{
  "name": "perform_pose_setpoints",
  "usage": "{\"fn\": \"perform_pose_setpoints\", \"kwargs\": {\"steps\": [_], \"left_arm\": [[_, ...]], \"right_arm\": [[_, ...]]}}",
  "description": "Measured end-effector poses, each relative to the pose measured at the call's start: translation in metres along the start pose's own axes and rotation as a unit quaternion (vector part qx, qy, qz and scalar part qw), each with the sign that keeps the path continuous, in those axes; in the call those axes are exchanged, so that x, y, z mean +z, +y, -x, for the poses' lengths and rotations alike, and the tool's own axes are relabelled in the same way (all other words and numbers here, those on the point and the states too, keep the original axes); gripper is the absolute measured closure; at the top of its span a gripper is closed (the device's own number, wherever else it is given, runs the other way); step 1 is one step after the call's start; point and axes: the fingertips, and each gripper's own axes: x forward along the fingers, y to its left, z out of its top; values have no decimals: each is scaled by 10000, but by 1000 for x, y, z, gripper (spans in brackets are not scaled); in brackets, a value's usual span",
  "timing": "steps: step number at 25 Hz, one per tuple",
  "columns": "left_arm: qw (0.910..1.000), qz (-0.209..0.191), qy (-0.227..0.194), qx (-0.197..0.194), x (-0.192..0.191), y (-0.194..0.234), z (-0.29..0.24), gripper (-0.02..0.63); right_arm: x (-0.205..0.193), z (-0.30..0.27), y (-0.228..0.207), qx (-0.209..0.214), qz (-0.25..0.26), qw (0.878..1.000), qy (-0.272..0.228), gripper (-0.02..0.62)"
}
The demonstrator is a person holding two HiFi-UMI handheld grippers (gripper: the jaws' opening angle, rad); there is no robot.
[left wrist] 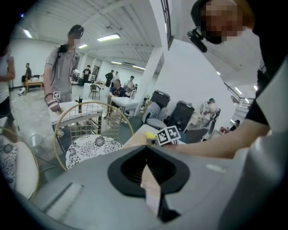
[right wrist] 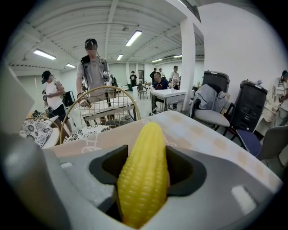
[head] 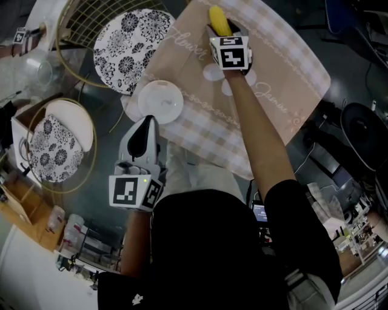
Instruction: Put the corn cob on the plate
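Right gripper view: the right gripper (right wrist: 145, 155) is clamped on the corn cob (right wrist: 141, 179), which runs lengthwise along the jaws with its blunt tip pointing forward, away from the person. The cob is bright yellow, with even rows of kernels and a smooth, rather plastic sheen. It is probably a model. The head view shows it held above the checked cloth (head: 273, 66), clear of any dish. The small white plate (head: 160, 103) lies to the gripper's left and back toward the person, at the cloth's near edge. A black-and-white floral plate (head: 130, 42) sits farther left, beside a gold wire rack (head: 91, 18). The task does not say which plate is meant. The left gripper (head: 144, 130) is closed on nothing and points at the white plate from just beside it. It is the nearer of the two, but the right one carries the cob.
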Motion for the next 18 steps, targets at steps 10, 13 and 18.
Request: {"fn": "perform_pose_setpoints", "kwargs": {"steps": [10, 13, 18], "left_arm": [[9997, 104, -191, 61, 3, 3, 15, 597], [9995, 146, -267, 97, 5, 5, 21, 597], [9991, 161, -353, 165, 5, 13, 36, 597]], "right_arm": [[8, 25, 23, 202, 224, 9995, -114, 333], [7, 34, 34, 283, 306, 9991, -121, 333], [4, 47, 61, 442, 415, 9981, -122, 333]]}}
